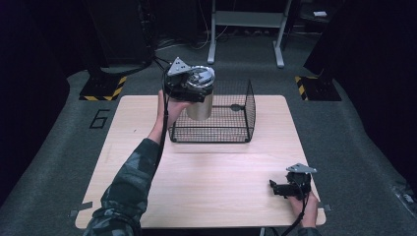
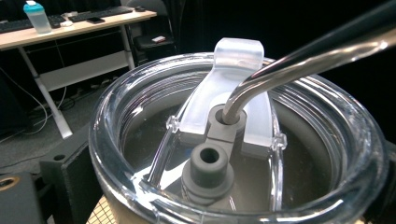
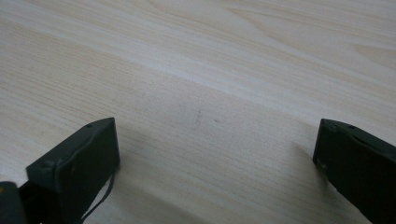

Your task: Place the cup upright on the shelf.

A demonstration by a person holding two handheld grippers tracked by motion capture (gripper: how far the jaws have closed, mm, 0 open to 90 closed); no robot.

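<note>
Steel and clear plastic make up the one thing being handled: a metal tumbler (image 1: 200,101) with a see-through lid (image 2: 233,140) and a bent metal straw (image 2: 303,58), held by the left gripper (image 1: 189,86) in the air over the near left corner of a black wire basket (image 1: 236,123) that stands on the tabletop (image 1: 206,182). Judging by its look, the tumbler is stiff and fairly weighty for its size, with smooth walls that could slip, so a hold high on the body just under the lid rim seems safest; the lid is probably only pressed on and the straw sits loose in its hole, so neither should bear the load. The high view shows the left gripper closed around the top of the tumbler, the basket below it, and the right gripper (image 1: 290,187) resting low near the right front corner of the tabletop. The left gripper view gives what the high one cannot: the lid up close, its frosted flip tab (image 2: 236,70), a grey stopper (image 2: 208,170) and the straw passing through a grey collar. The right gripper view shows its jaws spread wide with nothing between them, just above bare pale wood.
</note>
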